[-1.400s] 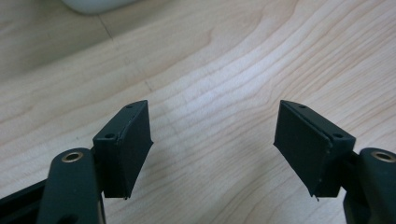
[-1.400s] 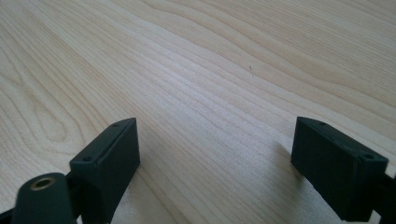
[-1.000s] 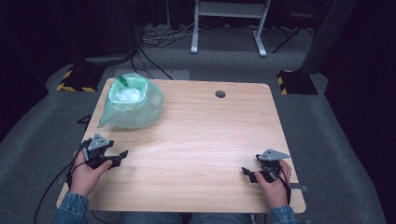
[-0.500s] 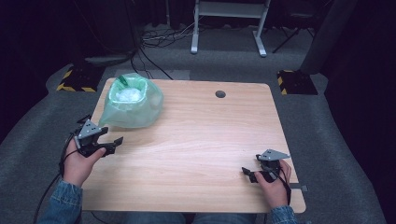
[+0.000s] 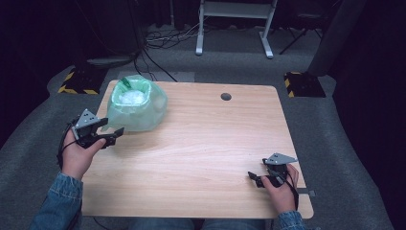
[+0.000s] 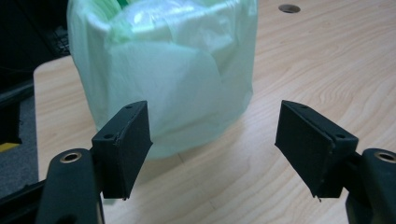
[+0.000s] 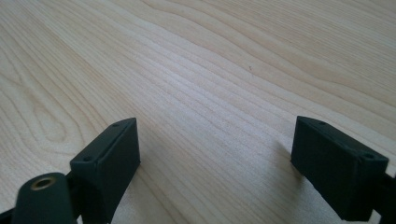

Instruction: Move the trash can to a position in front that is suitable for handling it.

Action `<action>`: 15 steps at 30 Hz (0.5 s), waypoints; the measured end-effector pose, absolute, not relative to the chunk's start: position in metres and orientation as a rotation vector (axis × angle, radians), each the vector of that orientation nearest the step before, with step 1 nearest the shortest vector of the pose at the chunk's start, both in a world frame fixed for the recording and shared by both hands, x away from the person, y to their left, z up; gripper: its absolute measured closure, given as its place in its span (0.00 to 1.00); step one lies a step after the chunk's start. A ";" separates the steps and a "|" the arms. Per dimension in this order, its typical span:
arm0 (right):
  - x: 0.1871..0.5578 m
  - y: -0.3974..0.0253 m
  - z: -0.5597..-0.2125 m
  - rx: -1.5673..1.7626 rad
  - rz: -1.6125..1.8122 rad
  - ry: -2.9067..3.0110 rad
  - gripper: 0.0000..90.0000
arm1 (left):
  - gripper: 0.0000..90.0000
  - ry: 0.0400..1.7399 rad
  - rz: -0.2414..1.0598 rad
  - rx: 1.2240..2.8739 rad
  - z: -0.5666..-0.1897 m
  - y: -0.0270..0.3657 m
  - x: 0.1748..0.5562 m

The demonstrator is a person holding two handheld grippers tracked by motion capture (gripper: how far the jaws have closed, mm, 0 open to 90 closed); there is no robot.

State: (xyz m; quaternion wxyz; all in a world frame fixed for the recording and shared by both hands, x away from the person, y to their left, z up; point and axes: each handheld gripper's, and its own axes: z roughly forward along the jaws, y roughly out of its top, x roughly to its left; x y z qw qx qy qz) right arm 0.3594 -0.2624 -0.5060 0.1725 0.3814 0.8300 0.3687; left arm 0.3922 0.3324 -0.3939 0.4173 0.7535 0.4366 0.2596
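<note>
No readable text or labels appear anywhere.

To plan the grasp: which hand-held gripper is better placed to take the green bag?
Left. The left hand-held gripper is open beside the green bag; the right hand-held gripper sits at the far corner.

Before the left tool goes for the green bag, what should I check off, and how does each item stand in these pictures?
1. Left tool open wide enough to take hold: ok, jaws spread apart.
2. Left tool lined up with the bag: ok, the bag sits just ahead, between the jaws in the left gripper view.
3. Contact with the bag: not ok, a gap remains in the high view.
4. Bag upright on the table: ok, mouth up, white contents visible.
5. Right tool out of the way: ok, open, at the near right corner.
6. How firmly the bag will hold its shape: cannot tell.
</note>
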 end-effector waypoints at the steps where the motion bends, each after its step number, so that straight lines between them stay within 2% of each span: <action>1: 0.359 -0.262 -0.506 1.081 1.046 2.355 0.17 | 0.29 1.092 0.664 1.887 -0.390 0.332 0.396; 11: 0.359 -0.262 -0.506 1.081 1.046 2.355 0.17 | 0.27 1.090 0.692 1.885 -0.377 0.327 0.411; 15: 0.359 -0.262 -0.506 1.081 1.046 2.355 0.17 | 0.27 1.108 0.660 1.843 -0.375 0.331 0.420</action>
